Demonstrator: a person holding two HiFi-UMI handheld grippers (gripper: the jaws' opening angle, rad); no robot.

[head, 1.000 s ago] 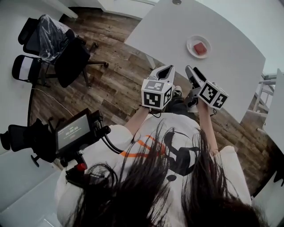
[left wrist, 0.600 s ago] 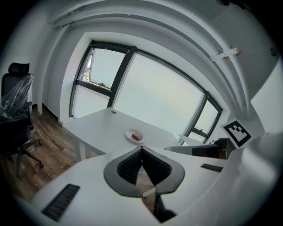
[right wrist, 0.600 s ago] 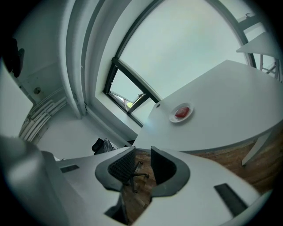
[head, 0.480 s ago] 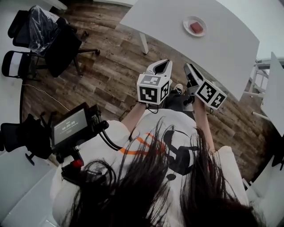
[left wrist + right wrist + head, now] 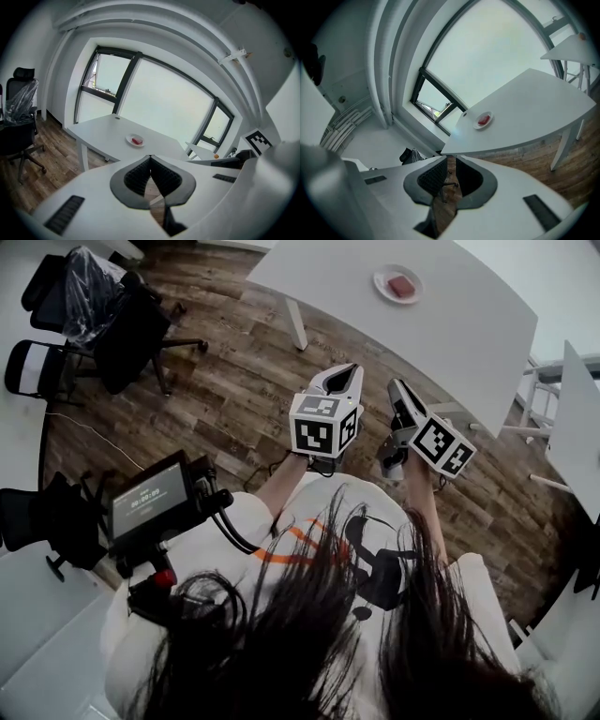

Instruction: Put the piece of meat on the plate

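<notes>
Meat [image 5: 401,285]: red slab lying on the plate [image 5: 382,281], inside the rim. The plate sits on the white table [image 5: 469,334], at 1 o'clock in the head view and well apart from both my grippers.

Status: judging by how things lie, the placing is done. Nothing is left in either grip to carry, and I see no other piece of meat. At most, what remains is to stand off.

Left gripper [image 5: 352,369]: jaws brought together at the tips, nothing between the pads.

Right gripper [image 5: 395,385]: jaws have just been closing and now stand shut, or all but. Only a sliver of floor [image 5: 234,418] shows through, and nothing is held. Both grippers hang over the floor at frame centre, side by side, aimed toward the table.

View differences:
- The head view alone shows the two grippers together and how far they are from the table. It also shows the chairs [image 5: 103,324] at 10 o'clock.
- The left gripper view puts the plate at 12 o'clock just above the jaw tips, with the windows [image 5: 164,98] behind, which the head view lacks. The right gripper's marker cube [image 5: 258,138] shows at 3 o'clock.
- The right gripper view has the plate at 1 o'clock, and a second table [image 5: 576,49] at 2 o'clock.
</notes>
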